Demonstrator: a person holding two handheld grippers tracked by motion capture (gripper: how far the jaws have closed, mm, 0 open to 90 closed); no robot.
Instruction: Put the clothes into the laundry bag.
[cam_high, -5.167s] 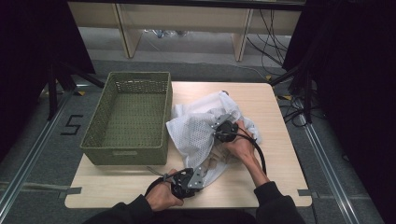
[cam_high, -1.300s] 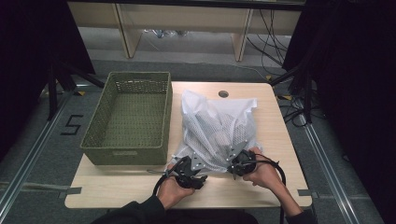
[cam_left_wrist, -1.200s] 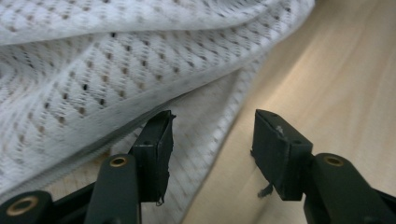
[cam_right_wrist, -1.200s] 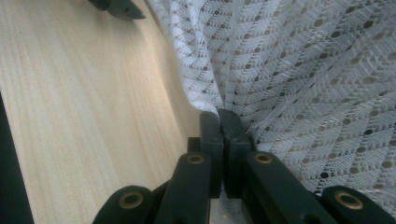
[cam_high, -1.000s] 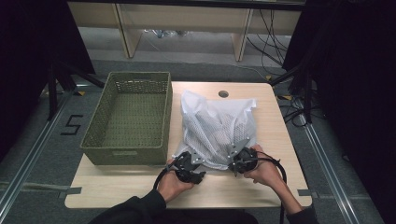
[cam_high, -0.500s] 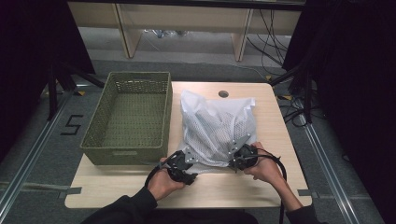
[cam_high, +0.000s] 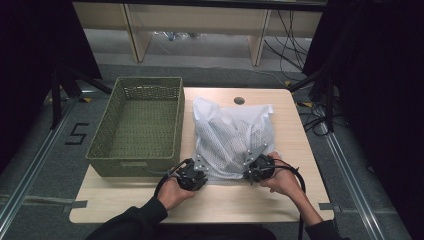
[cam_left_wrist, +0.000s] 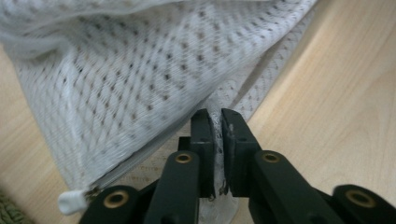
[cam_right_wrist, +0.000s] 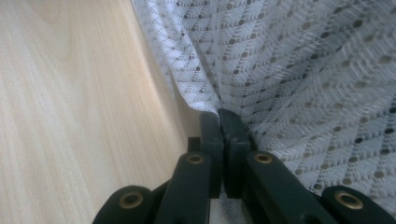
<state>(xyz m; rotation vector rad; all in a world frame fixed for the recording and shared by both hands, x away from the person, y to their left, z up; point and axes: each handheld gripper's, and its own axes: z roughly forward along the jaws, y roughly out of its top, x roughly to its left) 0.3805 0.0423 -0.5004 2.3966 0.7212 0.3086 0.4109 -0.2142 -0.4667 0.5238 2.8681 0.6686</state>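
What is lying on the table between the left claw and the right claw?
In the high view, the near edge of the white mesh laundry bag spans from the left claw to the right claw; both pinch it.

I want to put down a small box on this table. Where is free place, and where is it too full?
Free: the table strip right of the mesh bag, the near edge in front of the hands, and the basket's inside. Crowded: the bag's near edge, where the left tongs and right tongs grip it, and the narrow gap between basket and bag.
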